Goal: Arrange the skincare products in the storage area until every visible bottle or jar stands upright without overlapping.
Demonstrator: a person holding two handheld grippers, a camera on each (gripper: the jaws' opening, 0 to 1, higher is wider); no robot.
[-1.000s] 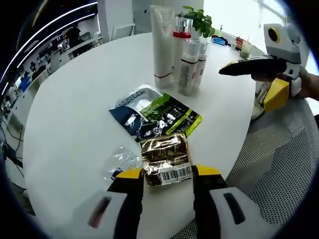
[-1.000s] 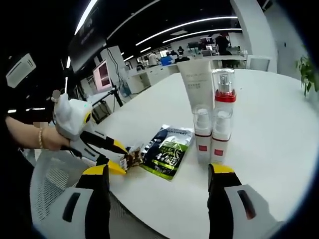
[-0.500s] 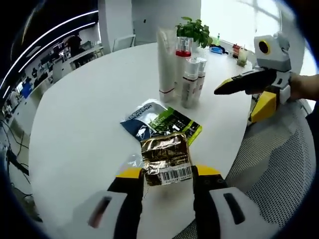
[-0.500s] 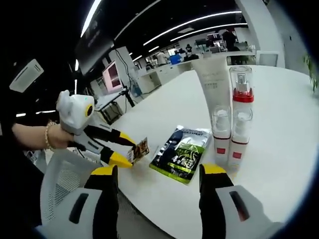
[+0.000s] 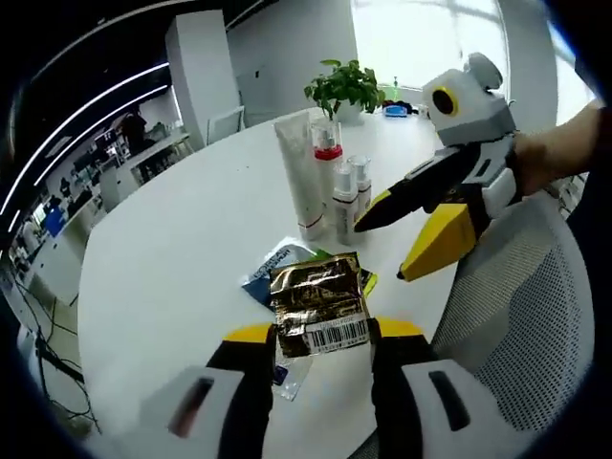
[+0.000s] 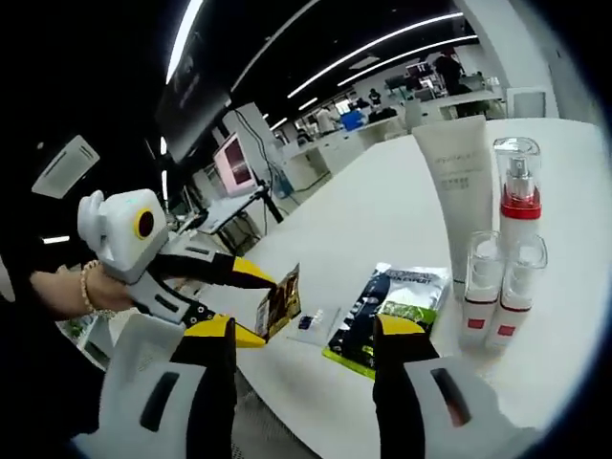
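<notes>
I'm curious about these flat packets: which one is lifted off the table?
The gold foil sachet with the barcode label: the left gripper holds it in the air, while the dark green-and-white sachet and the small clear one lie flat on the table.

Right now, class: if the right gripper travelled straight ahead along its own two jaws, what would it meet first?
Probably the dark and green sachet lying flat on the white table, which sits between the open jaws of the right gripper. The small pump bottles stand off to the right. Depth is uncertain in this fisheye view.

white gripper bodies [image 5: 469, 105], black jaws tipped yellow, beaded bracelet [image 6: 86, 287] on wrist
</notes>
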